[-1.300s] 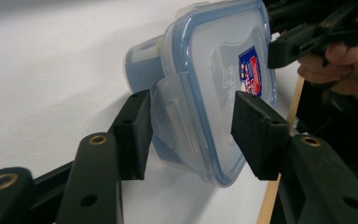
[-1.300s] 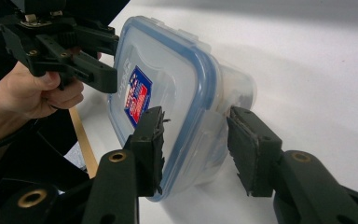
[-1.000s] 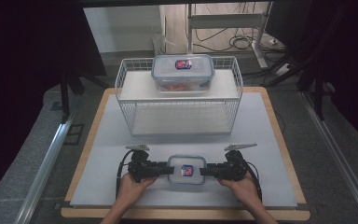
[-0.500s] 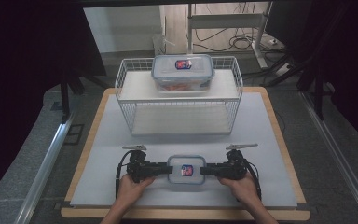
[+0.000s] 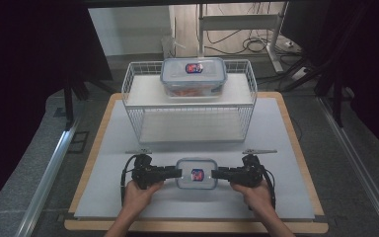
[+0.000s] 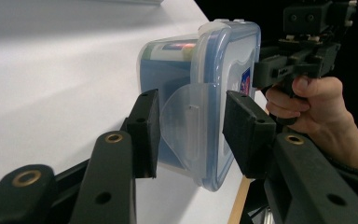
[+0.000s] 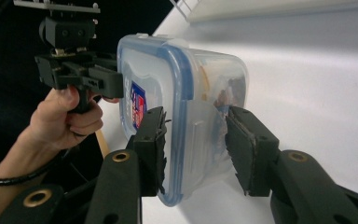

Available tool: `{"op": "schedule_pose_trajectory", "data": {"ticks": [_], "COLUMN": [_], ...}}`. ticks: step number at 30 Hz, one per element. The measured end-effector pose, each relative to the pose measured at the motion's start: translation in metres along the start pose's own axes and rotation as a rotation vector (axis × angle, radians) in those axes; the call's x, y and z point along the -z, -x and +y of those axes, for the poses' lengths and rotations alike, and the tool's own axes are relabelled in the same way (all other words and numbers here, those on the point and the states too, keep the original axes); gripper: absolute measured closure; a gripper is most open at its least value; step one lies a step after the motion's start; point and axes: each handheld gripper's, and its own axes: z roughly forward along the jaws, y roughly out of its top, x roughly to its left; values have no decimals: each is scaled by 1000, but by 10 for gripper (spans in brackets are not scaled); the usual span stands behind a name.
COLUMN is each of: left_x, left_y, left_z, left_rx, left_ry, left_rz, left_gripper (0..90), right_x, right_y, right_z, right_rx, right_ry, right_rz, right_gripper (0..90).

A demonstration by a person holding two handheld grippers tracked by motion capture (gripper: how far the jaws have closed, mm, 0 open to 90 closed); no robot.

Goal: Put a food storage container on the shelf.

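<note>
Plastic box [image 5: 196, 173]: lower centre, flat on the surface [image 5: 286, 148].
Left hand-held gripper [image 5: 177, 173]: jaws straddle its end latch, spread.
Right hand-held gripper [image 5: 215, 173]: mirrors it, likely for a level two-ended lift.

Bright, evenly lit white table [image 5: 286, 148], dark murky surroundings, soft close-up blur.

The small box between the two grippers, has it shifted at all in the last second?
No. The small box lies the same way off the wire basket and the board's front edge as before, between the left gripper and right gripper.
</note>
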Motion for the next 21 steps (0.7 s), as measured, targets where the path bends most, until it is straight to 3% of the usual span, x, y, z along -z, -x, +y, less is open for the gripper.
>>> {"op": "schedule_pose_trajectory", "data": {"ticks": [11, 21], "left_x": [13, 31], "left_y": [23, 40], "left_z": [41, 83], "left_rx": [-90, -139], "left_ry": [16, 63], "left_rz": [27, 39], "left_gripper": [570, 569], "right_x": [14, 25], "right_y": [-16, -37], "right_z": [38, 83], "right_rx": [42, 95], "right_ry": [53, 93], "right_rz": [1, 0], "right_gripper": [576, 576]}}
